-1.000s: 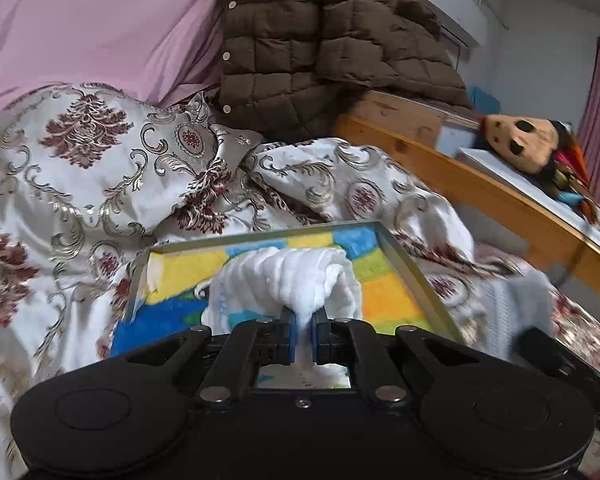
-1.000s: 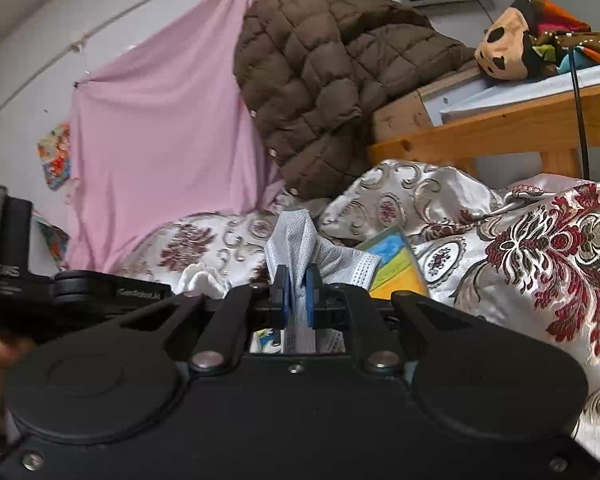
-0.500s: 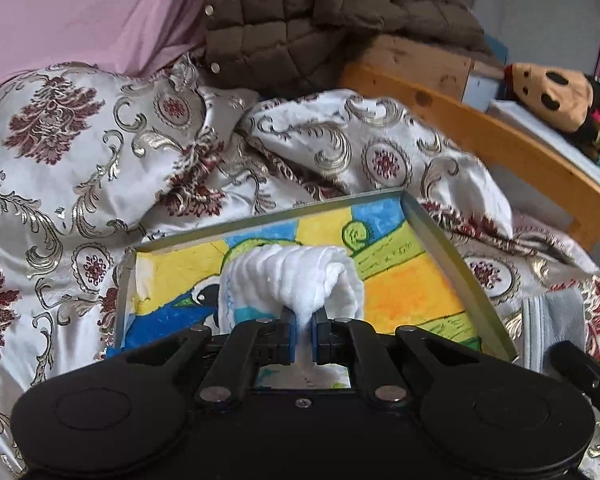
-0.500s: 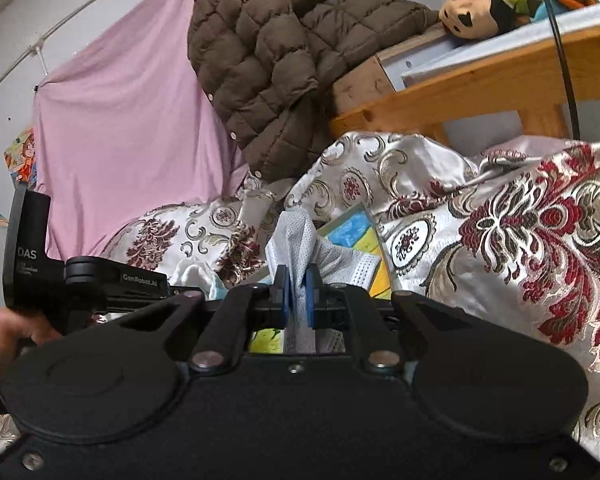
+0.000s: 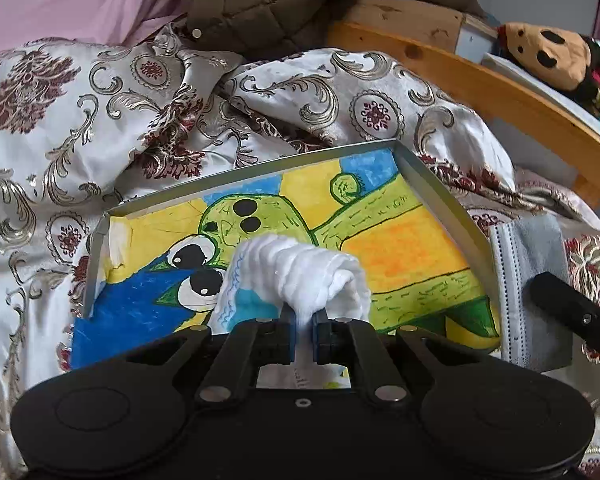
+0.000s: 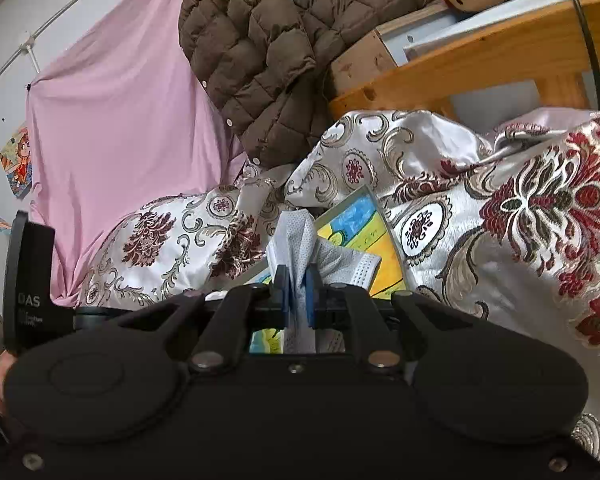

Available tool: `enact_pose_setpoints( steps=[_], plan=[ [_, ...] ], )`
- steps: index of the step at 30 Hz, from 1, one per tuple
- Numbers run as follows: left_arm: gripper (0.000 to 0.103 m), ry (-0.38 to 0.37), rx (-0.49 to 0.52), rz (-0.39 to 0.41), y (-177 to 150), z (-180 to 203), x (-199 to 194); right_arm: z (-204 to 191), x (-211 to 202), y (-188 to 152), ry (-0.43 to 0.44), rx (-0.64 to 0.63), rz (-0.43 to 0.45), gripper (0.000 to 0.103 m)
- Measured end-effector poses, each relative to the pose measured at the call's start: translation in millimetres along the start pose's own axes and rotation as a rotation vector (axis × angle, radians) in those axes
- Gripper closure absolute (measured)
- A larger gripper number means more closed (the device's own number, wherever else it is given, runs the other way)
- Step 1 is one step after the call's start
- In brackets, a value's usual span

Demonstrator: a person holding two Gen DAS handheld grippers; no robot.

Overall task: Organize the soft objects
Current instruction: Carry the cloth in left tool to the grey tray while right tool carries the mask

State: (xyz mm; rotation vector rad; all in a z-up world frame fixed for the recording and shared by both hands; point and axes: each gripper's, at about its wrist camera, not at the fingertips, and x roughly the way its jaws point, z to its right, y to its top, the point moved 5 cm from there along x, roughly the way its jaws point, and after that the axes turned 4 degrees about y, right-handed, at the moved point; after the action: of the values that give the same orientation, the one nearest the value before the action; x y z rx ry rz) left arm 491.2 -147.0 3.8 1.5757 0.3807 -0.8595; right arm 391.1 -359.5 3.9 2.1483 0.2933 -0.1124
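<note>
Left wrist view. The left gripper (image 5: 303, 330) is clamped on a bunched white cloth (image 5: 300, 276), which rises just ahead of its fingertips. Compared with a second ago, the shallow tray (image 5: 440, 200) with the painted cartoon bottom fills far more of the view and lies directly beneath and ahead of the gripper; its far rim, formerly close above the cloth, now sits well beyond it. The cloth thus hangs over the tray's near half rather than short of it. To the gripper's right, just outside the tray's right wall, a grey face mask (image 5: 528, 276) has come into view with the dark arm of the other tool.

Right wrist view. The right gripper (image 6: 298, 298) is pinched tight on the grey face mask (image 6: 296, 240), held upright between its pads. The tray (image 6: 380, 216), seen edge-on just ahead and slightly right of the fingertips, appears larger and nearer than a second ago; the patterned quilt (image 6: 520, 220) surrounds it. The left tool (image 6: 28, 288) shows at the far left.

Interpretation. Both soft items have closed on the tray; release into it is probably the next step, neither being set down yet.
</note>
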Motion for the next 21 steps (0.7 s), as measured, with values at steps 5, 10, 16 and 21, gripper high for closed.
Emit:
enact_pose_setpoints(
  steps=[5,10,16,21],
  plan=[
    [0.095,-0.029,-0.028,0.018,-10,2,6,2,16,-4,-0.011,-0.009,-0.02,0.1],
    [0.095,-0.058,-0.057,-0.006,-12,6,19,3,29,-4,-0.019,0.003,-0.014,0.1],
    [0.095,-0.073,-0.083,-0.041,-12,8,26,7,54,2,-0.075,0.049,-0.096,0.1],
    [0.094,-0.077,-0.115,-0.063,-12,1,31,5,78,20,-0.098,0.002,-0.154,0.1]
  ],
)
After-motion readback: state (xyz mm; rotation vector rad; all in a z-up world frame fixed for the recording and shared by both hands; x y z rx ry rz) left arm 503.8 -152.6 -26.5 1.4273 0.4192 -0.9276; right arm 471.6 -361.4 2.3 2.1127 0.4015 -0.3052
